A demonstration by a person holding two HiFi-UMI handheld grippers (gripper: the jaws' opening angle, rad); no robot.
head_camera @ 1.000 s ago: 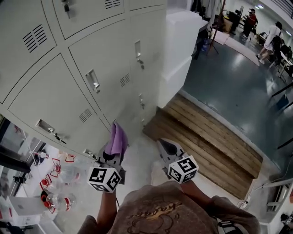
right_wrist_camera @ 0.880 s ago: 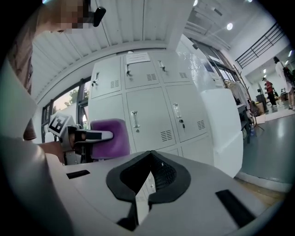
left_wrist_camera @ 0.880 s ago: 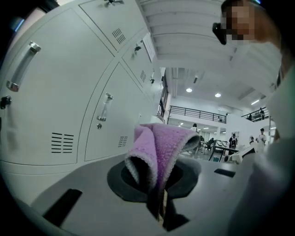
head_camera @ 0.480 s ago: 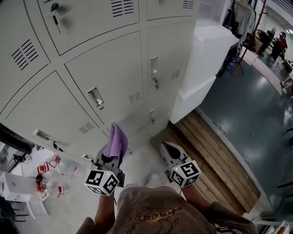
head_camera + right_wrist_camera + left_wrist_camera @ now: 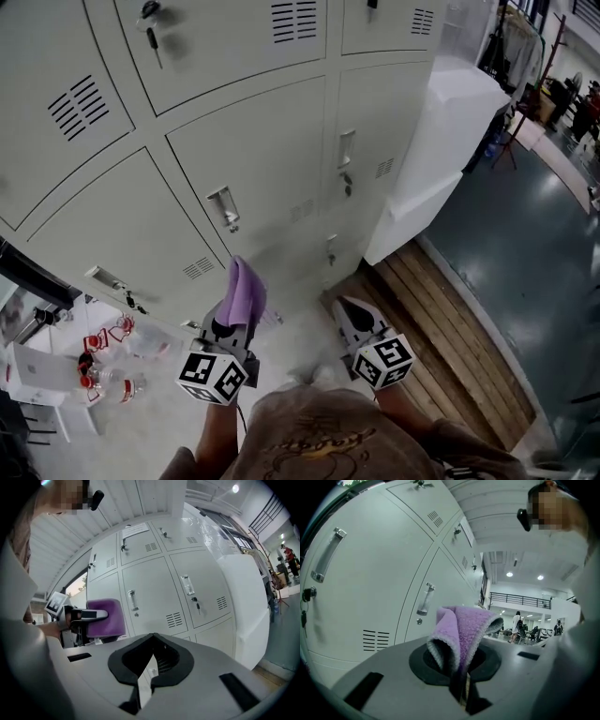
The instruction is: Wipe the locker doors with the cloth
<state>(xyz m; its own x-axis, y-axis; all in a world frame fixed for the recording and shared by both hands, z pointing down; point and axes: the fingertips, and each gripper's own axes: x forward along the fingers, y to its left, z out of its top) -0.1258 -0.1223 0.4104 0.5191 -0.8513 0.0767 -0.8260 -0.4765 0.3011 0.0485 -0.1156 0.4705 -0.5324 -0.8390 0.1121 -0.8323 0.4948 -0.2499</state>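
Grey locker doors with handles and vent slits stand in front of me and fill the upper left of the head view. My left gripper is shut on a folded purple cloth, which sticks up from the jaws a little short of the lower doors. In the left gripper view the cloth rises between the closed jaws, with the doors behind it. My right gripper hangs beside it, shut and holding nothing. The right gripper view shows the cloth at the left and the doors ahead.
A white cabinet adjoins the lockers on the right. A wooden platform and a dark glossy floor lie to the right. Bottles with red labels and a white box sit at the lower left.
The head view has swung, so the lockers sit further right and fill more of the picture. Both grippers keep their places low in front, with the cloth still held.
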